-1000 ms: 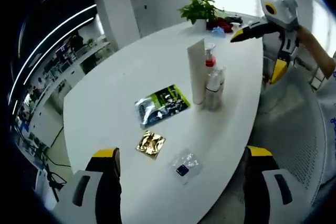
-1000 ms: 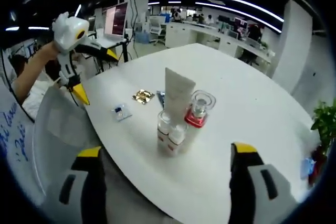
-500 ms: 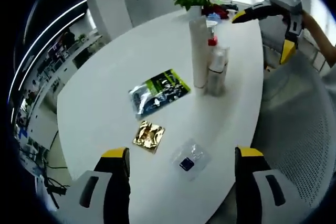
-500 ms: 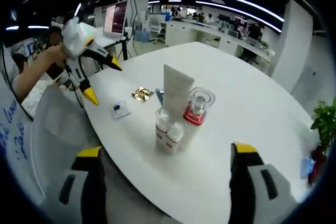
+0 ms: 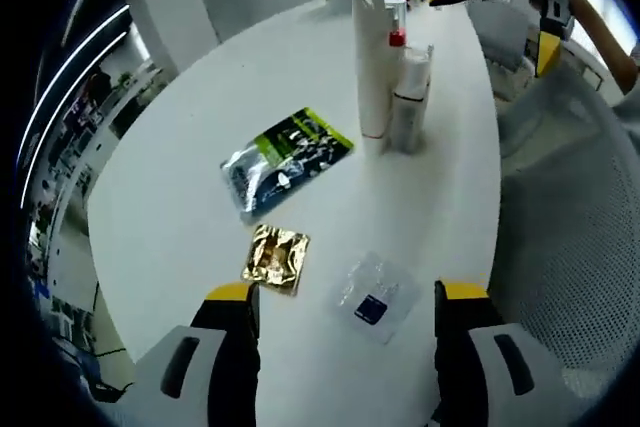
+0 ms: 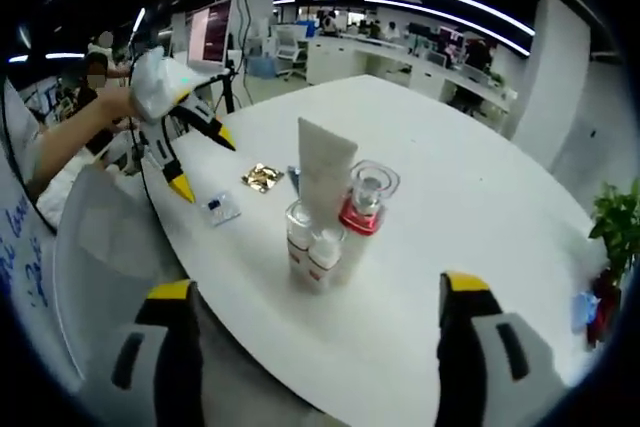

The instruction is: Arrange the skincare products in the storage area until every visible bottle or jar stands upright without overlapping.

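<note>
Left claw [image 5: 342,307], spread and empty, has come closer over the clear sachet [image 5: 375,297]; right claw [image 6: 312,299] hangs spread.

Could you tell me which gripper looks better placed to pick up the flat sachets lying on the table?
Left, probably. The left gripper hangs open just above the gold sachet and clear sachet, while the right gripper faces the upright bottles.
</note>
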Tool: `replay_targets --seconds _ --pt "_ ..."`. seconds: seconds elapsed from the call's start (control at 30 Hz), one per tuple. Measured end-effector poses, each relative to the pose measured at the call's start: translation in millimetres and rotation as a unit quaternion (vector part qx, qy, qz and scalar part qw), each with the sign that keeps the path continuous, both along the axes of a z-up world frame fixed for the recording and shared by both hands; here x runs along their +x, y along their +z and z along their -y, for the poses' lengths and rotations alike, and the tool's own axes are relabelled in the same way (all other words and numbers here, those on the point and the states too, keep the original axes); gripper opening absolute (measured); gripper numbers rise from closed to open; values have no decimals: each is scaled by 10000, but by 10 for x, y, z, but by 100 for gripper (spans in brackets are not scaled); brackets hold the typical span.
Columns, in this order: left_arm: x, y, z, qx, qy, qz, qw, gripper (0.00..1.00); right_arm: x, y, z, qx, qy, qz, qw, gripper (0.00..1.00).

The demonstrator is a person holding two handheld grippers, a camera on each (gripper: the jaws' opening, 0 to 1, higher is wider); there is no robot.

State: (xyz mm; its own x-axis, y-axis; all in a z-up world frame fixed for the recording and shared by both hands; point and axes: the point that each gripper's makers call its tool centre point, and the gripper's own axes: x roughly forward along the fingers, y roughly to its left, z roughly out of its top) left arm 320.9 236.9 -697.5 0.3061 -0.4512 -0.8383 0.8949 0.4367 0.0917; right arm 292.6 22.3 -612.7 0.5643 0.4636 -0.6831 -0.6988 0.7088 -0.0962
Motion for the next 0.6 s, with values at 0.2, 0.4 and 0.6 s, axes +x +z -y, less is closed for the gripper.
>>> replay_targets --seconds 0.2,0.4,0.6 --pt "38 -142 28 81 -384 -94 9992 68 -9 -25 16 -18 -41 -52 10000 100" --pt "142 -228 44 214 -745 -65 9970 69 -13 -28 17 -37 -60 -69 10000 100" --pt "236 -308 68 429 -1181 12 9921 69 -23 -34 5 -51 -56 -104 9999 100"
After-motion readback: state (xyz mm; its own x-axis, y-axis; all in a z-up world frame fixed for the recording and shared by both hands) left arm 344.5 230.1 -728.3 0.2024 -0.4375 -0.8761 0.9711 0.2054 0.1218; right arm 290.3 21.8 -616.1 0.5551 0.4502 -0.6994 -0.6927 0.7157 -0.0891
